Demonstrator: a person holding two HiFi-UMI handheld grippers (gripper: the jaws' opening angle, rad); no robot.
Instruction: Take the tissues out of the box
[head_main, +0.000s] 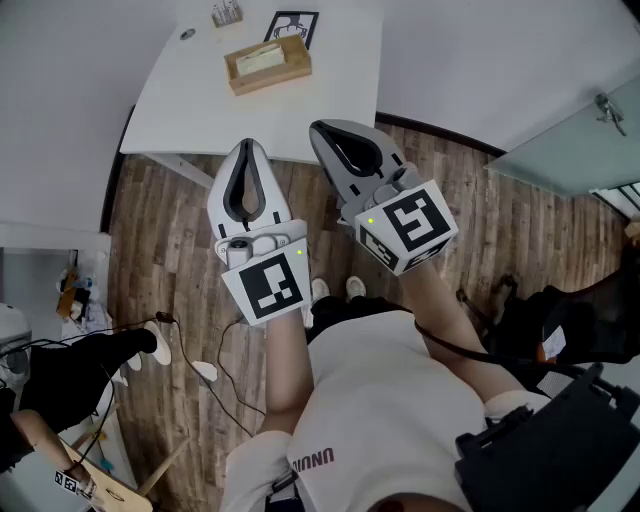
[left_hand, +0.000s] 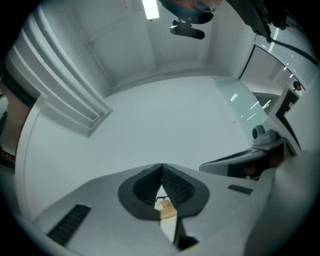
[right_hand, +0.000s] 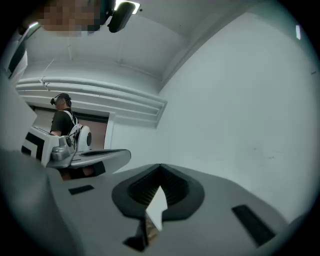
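the head view alone shows the task's thing: an open-topped tan wooden tissue box (head_main: 267, 62) with pale tissues (head_main: 258, 56) lying in it. it sits on the white rectangular table (head_main: 180, 100), well apart from both grippers. near it on the table stand a black-framed picture card (head_main: 292, 27) and a small clear holder (head_main: 226, 13).

in that view the white-and-grey left gripper (head_main: 247, 150) and the white-and-grey right gripper (head_main: 325, 135) are held side by side over the brown wood-plank floor (head_main: 160, 220). both point toward the table. each carries its marker cube at the rear, and the person's white shoes (head_main: 335, 288) show below them.

the gripper views give what the head view only hints at. in the left gripper view, the left gripper (left_hand: 161, 166) has its ribbed black pads (left_hand: 177, 186) meeting at the tips, with nothing pinched between them. a tan and white sliver shows through the gap behind the tips, too small to identify. the right gripper (left_hand: 260, 150) appears at that view's right edge, against a bare white wall and ceiling.

in the right gripper view, the right gripper (right_hand: 160, 166) is likewise closed at the tips and empty. the left gripper (right_hand: 65, 147) shows at the left. only this view takes in a second person in a dark shirt (right_hand: 62, 122), standing far behind.
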